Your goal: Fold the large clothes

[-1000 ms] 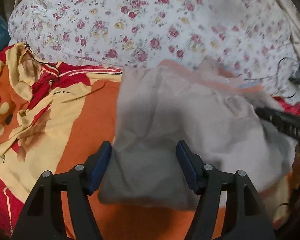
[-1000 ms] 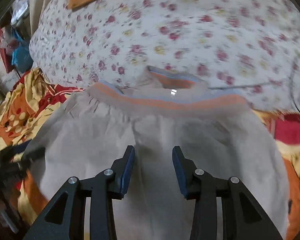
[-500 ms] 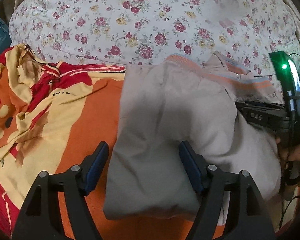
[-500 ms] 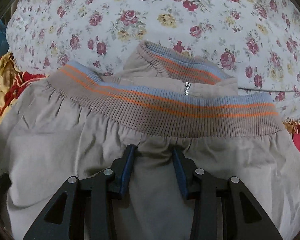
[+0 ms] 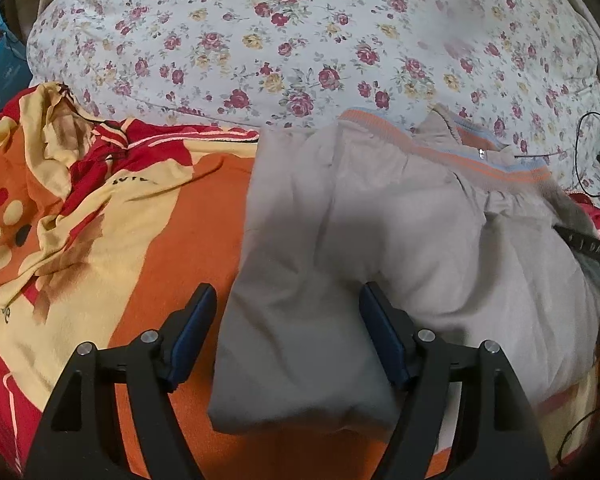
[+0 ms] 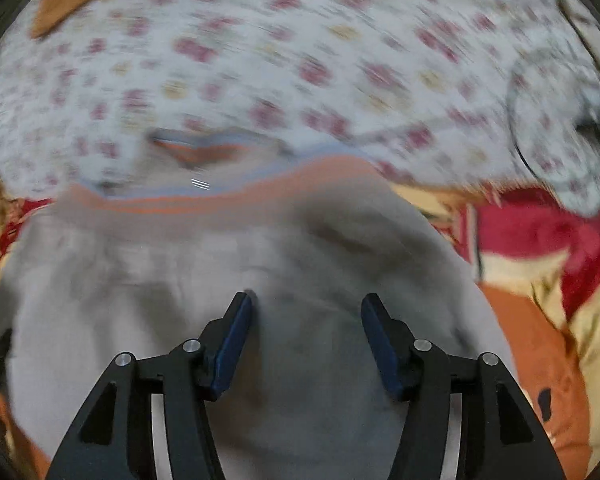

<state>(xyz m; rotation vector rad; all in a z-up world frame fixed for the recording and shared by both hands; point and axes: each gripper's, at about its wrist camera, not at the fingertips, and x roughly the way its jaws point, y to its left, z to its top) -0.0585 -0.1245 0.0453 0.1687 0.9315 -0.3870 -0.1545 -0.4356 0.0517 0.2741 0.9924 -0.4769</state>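
Note:
A beige jacket with an orange and blue ribbed hem lies folded on the bed. My left gripper is open, its jaws apart over the jacket's near left corner, holding nothing. In the blurred right wrist view my right gripper is open above the middle of the jacket, nothing between its jaws. The striped hem lies at the far side. A black part of the right gripper shows at the right edge of the left wrist view.
A floral quilt is heaped behind the jacket. An orange, red and yellow blanket covers the bed under and left of it, and shows to the right in the right wrist view. A black cable lies at the far right.
My right gripper has opened wider, let go of the jacket cloth and pulled back from the hem; its view is blurred by motion. My left gripper has stayed open over the near left corner.

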